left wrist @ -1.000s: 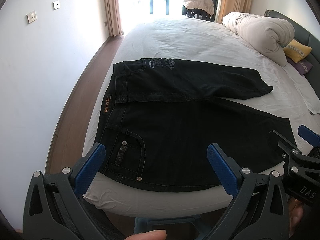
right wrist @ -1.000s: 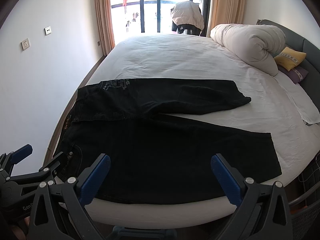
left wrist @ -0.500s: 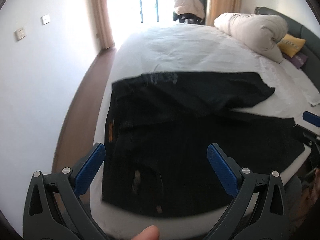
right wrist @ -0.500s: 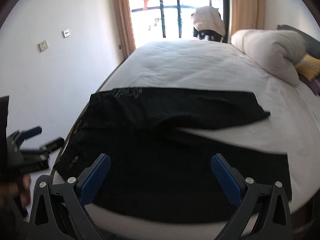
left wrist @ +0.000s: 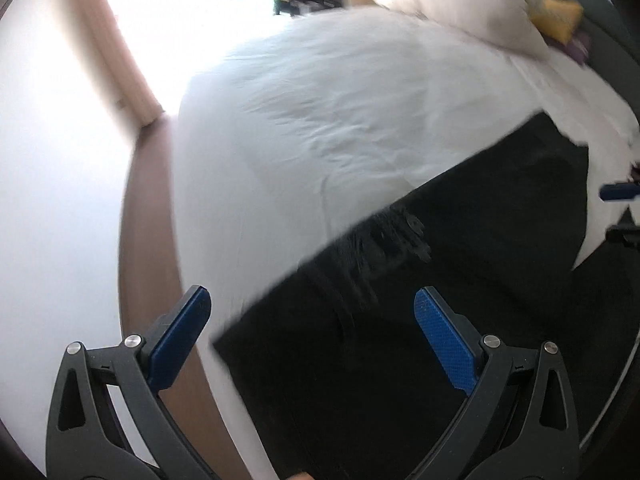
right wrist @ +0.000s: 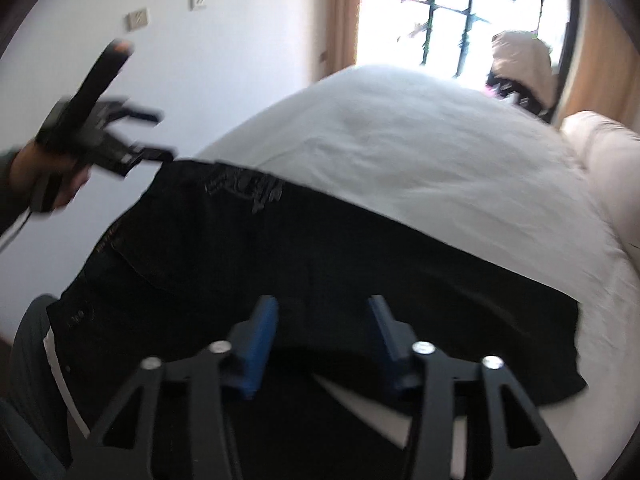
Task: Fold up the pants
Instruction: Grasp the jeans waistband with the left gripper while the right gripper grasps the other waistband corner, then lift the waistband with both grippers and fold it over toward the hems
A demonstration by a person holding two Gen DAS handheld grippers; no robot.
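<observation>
Pants (right wrist: 304, 272) lie across our bed (right wrist: 420, 148), long axis from waist at left of frame to hems at right; our left gripper (right wrist: 156, 132) hovers wide open, empty, nearest the waistband corner, while our right gripper (right wrist: 322, 332) gapes narrower, empty, over mid-leg

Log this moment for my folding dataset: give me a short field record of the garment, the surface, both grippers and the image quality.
garment: black denim pants, spread flat, not yet folded
surface: white-sheeted bed
left gripper: open, blue-padded fingers wide apart, over the pants' corner at the bed edge, holding nothing
right gripper: open, narrower gap, low over the pants, no cloth visibly pinched
other items: rolled cream duvet, yellow cushion
image quality: both views motion-blurred
</observation>
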